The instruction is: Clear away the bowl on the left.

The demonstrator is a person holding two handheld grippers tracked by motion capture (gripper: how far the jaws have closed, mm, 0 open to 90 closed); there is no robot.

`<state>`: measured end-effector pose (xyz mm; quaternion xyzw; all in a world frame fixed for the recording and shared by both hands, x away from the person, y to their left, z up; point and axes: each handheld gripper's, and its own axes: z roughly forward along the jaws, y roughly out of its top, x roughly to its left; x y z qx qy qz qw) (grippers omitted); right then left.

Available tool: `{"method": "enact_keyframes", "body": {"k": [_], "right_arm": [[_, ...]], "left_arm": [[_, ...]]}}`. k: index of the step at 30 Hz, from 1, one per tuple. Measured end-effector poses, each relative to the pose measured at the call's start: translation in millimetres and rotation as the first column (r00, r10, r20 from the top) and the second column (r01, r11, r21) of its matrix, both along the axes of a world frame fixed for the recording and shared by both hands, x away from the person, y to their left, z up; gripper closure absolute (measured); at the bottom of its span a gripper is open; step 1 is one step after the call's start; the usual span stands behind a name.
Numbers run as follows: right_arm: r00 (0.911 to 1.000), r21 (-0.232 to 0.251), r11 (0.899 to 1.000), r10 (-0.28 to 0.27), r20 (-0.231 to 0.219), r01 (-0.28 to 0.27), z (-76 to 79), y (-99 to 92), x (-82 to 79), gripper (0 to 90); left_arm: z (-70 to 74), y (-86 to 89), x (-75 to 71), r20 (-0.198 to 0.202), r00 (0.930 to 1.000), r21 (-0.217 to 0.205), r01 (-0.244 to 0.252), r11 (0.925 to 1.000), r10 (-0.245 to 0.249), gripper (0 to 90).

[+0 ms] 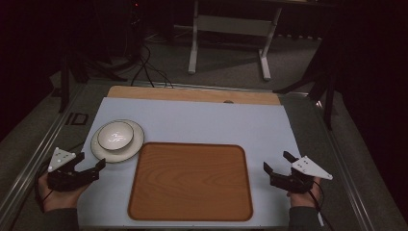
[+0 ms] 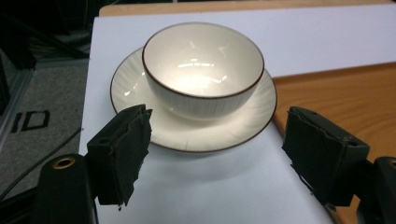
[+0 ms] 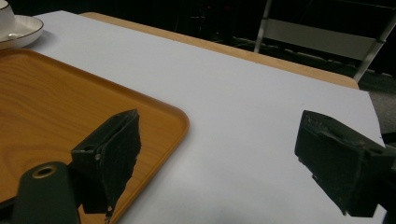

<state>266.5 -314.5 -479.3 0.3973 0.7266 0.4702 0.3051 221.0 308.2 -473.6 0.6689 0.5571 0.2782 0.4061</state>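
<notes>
Ahead of left hand-held gripper (image 2: 215,154): bowl (image 2: 203,65) seated on plate (image 2: 140,88), close in front of the spread jaws; bare tabletop (image 2: 210,186) between jaws and plate rim.
Right of left hand-held gripper: tray (image 2: 345,93) edge just beside the plate; narrow strip between them.
Ahead of right hand-held gripper (image 3: 219,163): open tabletop, unobstructed to the far edge.
Left of right hand-held gripper: raised tray rim under its left jaw.
Tray surface: bare, passable from either side.
</notes>
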Motion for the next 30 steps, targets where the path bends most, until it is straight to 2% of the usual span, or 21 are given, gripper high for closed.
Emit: {"method": "enact_keyframes", "body": {"k": [9,13,16,23,30], "right_arm": [[0.9999,-0.028,1.0,-0.001,0.013,0.001,0.4,3.5,0.0,13.9],[0.9998,-0.049,0.999,-0.011,0.016,0.011,-0.4,4.2,0.2,13.9],[0.9997,-0.045,0.999,-0.014,0.02,0.014,0.0,4.0,-0.5,13.7],[0.9997,-0.051,0.999,-0.01,0.022,0.011,-0.8,6.2,-0.3,13.7],[0.9989,-0.066,0.998,-0.009,0.046,0.012,0.6,8.6,-2.2,13.7]], "left_arm": [[2.8,5.7,1.9,0.014,0.9997,-0.019,-0.019,0.9996,0.019,33.5],[4.6,5.3,3.9,0.016,0.9995,-0.025,-0.026,0.9994,0.026,32.6],[6.0,3.8,5.2,0.016,0.9997,-0.019,-0.02,0.9996,0.021,32.4],[13.8,4.7,10.1,0.042,0.9988,-0.033,-0.025,0.9991,0.026,32.9],[17.9,3.8,18.0,0.043,0.9984,-0.005,-0.036,0.9993,0.037,33.4]]}}
